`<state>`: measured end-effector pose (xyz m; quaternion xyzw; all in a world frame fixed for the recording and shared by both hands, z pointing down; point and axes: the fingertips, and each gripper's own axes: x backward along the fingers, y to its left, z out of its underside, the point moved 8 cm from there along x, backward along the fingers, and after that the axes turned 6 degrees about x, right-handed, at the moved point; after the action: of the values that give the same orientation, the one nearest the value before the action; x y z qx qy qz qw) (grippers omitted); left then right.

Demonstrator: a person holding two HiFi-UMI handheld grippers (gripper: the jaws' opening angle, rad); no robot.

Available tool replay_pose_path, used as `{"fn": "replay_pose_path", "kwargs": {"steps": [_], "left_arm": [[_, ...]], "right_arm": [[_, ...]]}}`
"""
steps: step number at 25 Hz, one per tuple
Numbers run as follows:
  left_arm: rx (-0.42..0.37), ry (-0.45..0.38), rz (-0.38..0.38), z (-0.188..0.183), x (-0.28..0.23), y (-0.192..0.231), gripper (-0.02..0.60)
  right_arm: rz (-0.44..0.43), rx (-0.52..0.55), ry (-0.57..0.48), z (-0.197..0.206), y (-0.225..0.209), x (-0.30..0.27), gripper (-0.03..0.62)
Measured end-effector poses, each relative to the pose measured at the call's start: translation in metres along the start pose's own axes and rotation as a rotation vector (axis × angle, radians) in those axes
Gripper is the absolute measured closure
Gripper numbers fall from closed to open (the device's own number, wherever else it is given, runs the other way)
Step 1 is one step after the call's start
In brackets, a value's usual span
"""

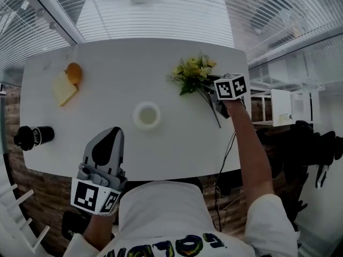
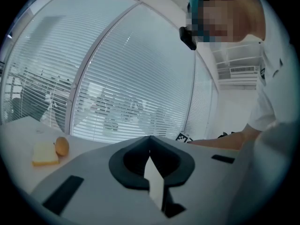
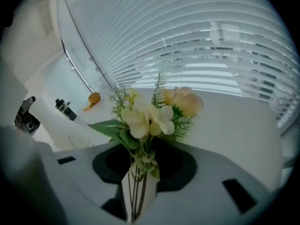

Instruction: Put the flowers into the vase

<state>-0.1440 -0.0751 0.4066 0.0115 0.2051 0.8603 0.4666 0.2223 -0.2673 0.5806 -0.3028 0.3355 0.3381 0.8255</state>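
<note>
Right gripper [image 1: 218, 107] at right of centre in the head view, jaws pinched narrow on the stems of the flowers [image 1: 193, 71], which lie on the table [image 1: 118, 63] up and right of the vase [image 1: 147, 115]. Left gripper [image 1: 109, 135] lower left, jaws fully together, nothing held.

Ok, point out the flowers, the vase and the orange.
flowers [image 1: 193, 70], head view, on the yellow blooms
vase [image 1: 136, 116], head view, on its left rim
orange [image 1: 74, 72], head view, on its middle
</note>
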Motion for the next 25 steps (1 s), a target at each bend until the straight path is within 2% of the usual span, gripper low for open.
{"fn": "replay_pose_path", "kwargs": {"steps": [9, 17, 21, 25], "left_arm": [[-0.011, -0.015, 0.006, -0.009, -0.003, -0.002, 0.568], [-0.017, -0.034, 0.025, -0.018, -0.005, -0.006, 0.568], [-0.026, -0.035, 0.045, -0.022, -0.006, -0.012, 0.568], [-0.038, -0.042, 0.056, -0.028, -0.005, -0.017, 0.568]], "right_arm": [[0.013, -0.018, -0.078, -0.007, 0.007, 0.011, 0.497], [-0.004, -0.070, -0.196, -0.022, 0.015, 0.028, 0.500], [0.016, -0.076, -0.239, -0.028, 0.016, 0.039, 0.500], [-0.010, -0.084, -0.298, -0.038, 0.026, 0.045, 0.500]]}}
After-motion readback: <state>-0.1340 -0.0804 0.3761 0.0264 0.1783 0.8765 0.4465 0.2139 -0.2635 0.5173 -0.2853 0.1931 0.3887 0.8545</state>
